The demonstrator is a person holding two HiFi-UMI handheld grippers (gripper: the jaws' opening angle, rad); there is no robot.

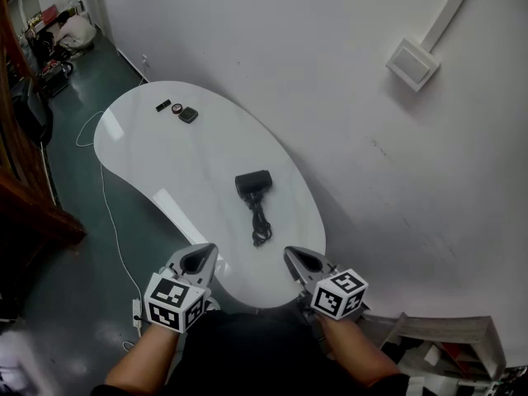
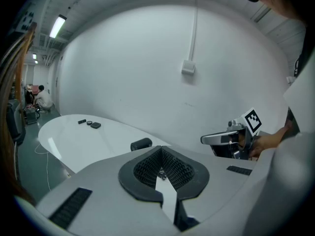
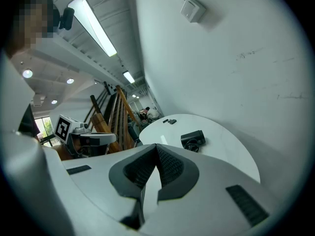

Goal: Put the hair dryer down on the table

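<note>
White curved worktop (image 1: 165, 163) set against a white wall (image 1: 247, 40), with the hair dryer (image 1: 253, 183) lying on it.
The black hair dryer lies near the middle of the worktop, and its dark cord (image 1: 260, 221) is bundled just beside it on the person's side; nothing touches either. The left gripper (image 1: 200, 258) and the right gripper (image 1: 299, 261) hang over the near edge, well apart from the dryer, each with its fingers pressed together on nothing. At the far end sit three small dark items (image 1: 177, 110), probably gadgets but too small to name. A white box (image 1: 413, 63) is fixed to the wall, and a pale cable (image 1: 111, 221) trails over the green floor (image 1: 74, 287).
</note>
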